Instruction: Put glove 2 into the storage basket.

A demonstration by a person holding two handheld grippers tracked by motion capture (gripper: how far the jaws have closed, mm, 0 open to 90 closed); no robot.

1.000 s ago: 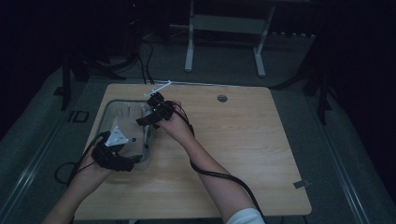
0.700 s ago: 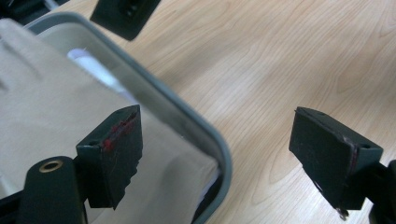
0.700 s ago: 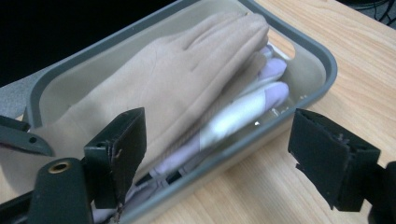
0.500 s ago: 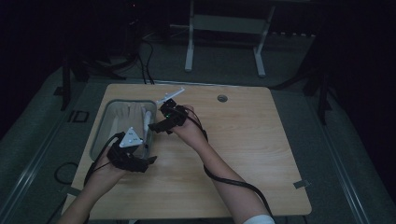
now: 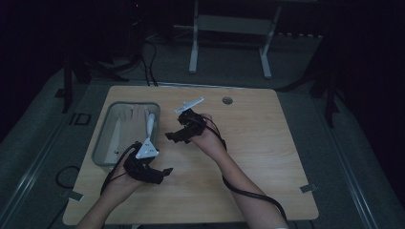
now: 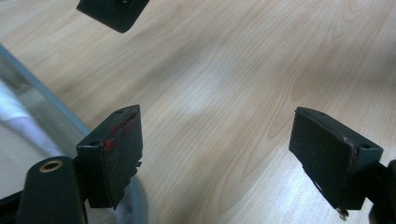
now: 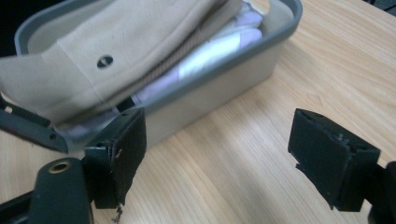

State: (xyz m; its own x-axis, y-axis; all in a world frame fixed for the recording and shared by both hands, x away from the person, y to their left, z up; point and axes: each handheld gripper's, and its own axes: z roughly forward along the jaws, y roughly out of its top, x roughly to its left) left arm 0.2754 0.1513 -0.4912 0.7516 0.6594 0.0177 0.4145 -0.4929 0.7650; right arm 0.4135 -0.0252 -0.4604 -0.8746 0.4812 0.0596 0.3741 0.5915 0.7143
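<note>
Two claws are held by a person over the wooden worktop [image 5: 267, 157], and both forearms come in from the near edge. The left claw [image 5: 161, 172] is held low over the worktop, just off the near right corner of the grey tub [image 5: 102, 143]. It is pointed to the right, with its white three-cornered plate on top. In the left gripper view its jaws are seen wide apart, with bare wood between them and the tub's rim at the left.

The right claw [image 5: 173, 136] is held near the middle of the worktop, just to the right of the tub. The wrist is bent, so the claw is pointed back toward the tub and down. Its jaws are also wide apart, and nothing is gripped.

The tub is set near the left edge of the worktop. A tan cloth [image 7: 116, 51] is folded inside it, over something white [image 7: 219, 44], and part of the tan cloth hangs over the rim
</note>
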